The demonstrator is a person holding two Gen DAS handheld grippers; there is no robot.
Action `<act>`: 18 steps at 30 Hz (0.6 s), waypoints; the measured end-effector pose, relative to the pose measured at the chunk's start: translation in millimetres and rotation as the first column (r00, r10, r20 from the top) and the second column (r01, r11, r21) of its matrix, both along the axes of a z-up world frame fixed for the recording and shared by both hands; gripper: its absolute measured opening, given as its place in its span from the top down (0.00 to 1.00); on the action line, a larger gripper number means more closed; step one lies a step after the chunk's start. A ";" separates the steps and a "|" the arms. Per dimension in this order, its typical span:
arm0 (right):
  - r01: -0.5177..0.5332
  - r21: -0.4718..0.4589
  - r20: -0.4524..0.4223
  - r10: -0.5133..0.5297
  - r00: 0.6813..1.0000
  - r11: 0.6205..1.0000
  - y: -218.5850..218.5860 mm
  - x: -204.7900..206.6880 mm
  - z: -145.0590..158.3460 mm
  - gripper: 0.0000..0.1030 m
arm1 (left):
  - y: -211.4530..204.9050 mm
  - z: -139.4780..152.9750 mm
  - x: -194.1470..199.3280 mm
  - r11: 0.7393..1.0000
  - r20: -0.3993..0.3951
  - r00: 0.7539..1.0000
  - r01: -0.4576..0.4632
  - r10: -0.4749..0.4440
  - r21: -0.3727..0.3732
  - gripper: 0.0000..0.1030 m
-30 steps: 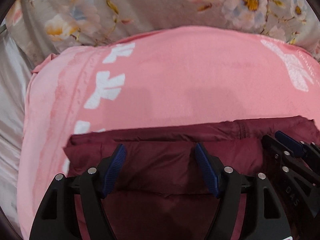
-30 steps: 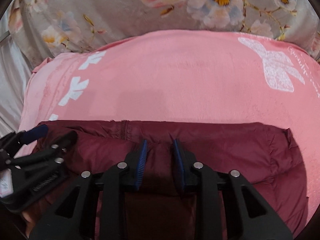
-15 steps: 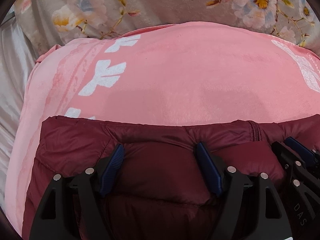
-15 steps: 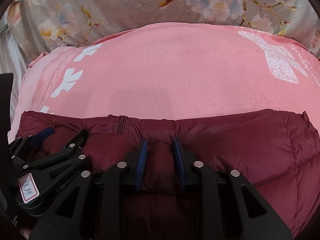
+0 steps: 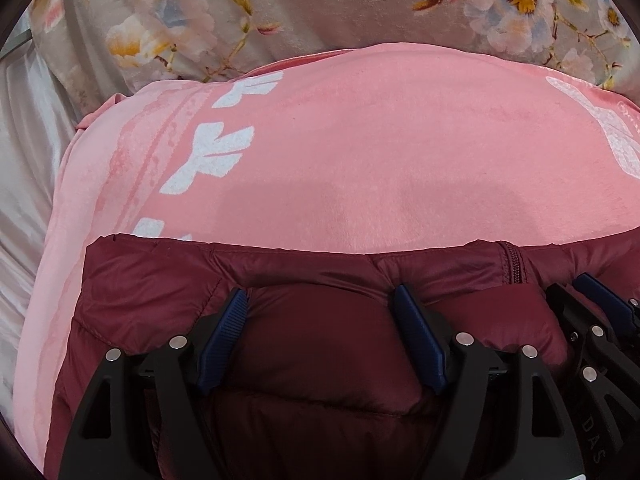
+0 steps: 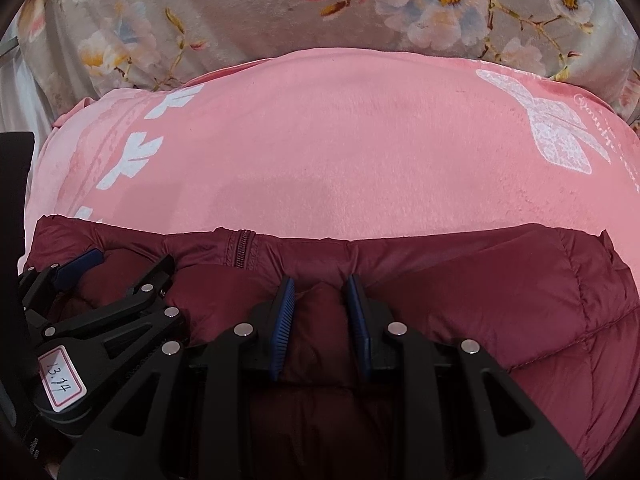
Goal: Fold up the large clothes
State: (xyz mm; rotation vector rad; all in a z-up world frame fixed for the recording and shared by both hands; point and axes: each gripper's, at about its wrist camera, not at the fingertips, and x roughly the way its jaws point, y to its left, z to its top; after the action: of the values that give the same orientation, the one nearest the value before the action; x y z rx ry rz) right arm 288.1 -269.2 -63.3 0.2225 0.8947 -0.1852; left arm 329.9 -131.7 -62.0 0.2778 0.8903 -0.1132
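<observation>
- The jacket [image 5: 320, 344], a dark red quilted one, lay on the pink blanket [image 5: 360, 152], its folded edge running across the near part of both views.
- A zip [image 6: 242, 250] showed at that edge, between the two grippers.
- The left gripper [image 5: 320, 312] stood with its jaws wide, a puffed panel of the jacket bulging between the blue pads [image 5: 224, 332]; whether the pads pressed on the cloth or only flanked it could not be told.
- Its jaws had just been opening a little, with the jacket between them.
- The right gripper [image 6: 320, 304] had its jaws close together, pinching a ridge of the jacket just behind the folded edge.
- The two grippers sat side by side on the jacket, each showing at the margin of the other's view.
- The blanket carried white leaf prints along its left side and a white bow print [image 6: 556, 136] at the right.
- Beyond the blanket lay a grey flowered cloth [image 6: 248, 4].
</observation>
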 end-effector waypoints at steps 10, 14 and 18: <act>0.033 0.063 0.046 -0.036 0.998 0.997 -13.0 -17.5 15.9 0.74 | 12.0 9.7 -2.9 1.000 -0.022 1.000 0.001 -0.002 -0.029 0.26; 0.015 0.052 0.107 -0.021 0.994 0.999 0.6 -63.3 45.0 0.72 | 32.1 41.2 -45.2 0.999 0.019 1.000 0.025 -0.024 -0.033 0.26; -0.007 0.039 0.118 0.003 0.993 0.999 20.5 -111.2 47.9 0.72 | 48.1 48.1 -80.7 0.999 -0.004 1.000 0.019 -0.020 -0.050 0.26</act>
State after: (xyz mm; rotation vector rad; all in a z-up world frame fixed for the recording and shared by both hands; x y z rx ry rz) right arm 176.8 -248.7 -15.4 0.2650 0.7815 -0.1483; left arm 249.2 -83.6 -13.9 0.2397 0.8878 -0.1540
